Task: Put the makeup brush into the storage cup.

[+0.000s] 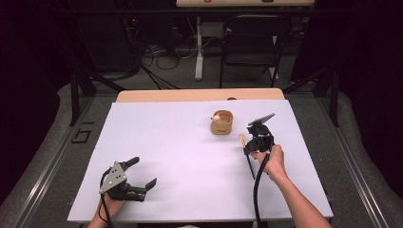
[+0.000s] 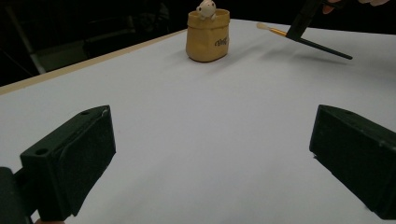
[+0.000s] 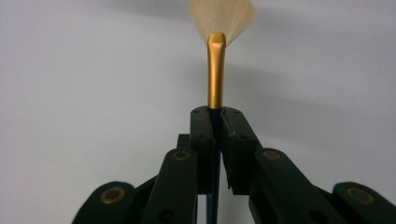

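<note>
Two grippers: right gripper (image 3: 215,116) clamps a brush (image 3: 216,70); left gripper (image 1: 138,176) gapes empty.

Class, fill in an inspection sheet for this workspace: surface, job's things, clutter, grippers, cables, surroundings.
Surface: white board on a wooden table, flat and clean.
Job's things: tan pot with a small figure inside; brush with gold ferrule and pale bristles.
Clutter: nothing seen.
Grippers: left hand-held gripper open, jaws wide apart; right hand-held gripper shut on the brush.
Cables: black cable trails from the right one.
Surroundings: black chair, floor cables, dark curtains.
</note>
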`<action>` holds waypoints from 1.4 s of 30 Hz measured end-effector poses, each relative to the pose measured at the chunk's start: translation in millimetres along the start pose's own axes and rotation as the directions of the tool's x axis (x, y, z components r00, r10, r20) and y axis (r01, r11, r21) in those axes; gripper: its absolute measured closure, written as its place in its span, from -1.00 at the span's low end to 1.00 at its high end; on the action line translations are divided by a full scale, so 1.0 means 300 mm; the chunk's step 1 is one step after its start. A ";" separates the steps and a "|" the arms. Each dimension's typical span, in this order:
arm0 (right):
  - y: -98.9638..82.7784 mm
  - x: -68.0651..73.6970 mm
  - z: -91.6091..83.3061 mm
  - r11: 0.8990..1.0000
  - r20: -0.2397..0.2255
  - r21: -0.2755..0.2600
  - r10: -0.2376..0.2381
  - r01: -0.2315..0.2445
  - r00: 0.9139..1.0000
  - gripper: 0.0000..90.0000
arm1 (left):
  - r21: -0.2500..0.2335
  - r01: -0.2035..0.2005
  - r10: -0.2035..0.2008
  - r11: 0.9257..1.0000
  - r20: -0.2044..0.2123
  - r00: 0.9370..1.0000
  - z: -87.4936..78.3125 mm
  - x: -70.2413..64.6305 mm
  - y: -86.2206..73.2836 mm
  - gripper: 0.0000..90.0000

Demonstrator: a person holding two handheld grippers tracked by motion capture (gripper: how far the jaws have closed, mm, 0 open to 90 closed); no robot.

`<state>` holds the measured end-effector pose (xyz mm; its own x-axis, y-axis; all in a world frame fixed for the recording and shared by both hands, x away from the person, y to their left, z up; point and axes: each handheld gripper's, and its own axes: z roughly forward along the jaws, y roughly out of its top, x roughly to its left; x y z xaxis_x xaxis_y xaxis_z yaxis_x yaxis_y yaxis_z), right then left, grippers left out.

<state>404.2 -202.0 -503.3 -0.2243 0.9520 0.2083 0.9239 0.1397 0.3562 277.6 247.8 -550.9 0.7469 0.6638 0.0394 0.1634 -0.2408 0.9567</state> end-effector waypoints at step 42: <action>-0.068 0.030 -0.087 0.908 -0.122 -0.387 -0.224 0.161 0.967 0.86 | 0.059 0.010 -0.008 0.998 -0.035 0.999 0.025 0.012 -0.014 -0.99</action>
<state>375.2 -203.4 -484.9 -0.4612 0.8563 0.2326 0.6828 0.1751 0.7093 284.4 245.9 -557.0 0.7229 0.6897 0.0422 0.2081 -0.2755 0.9385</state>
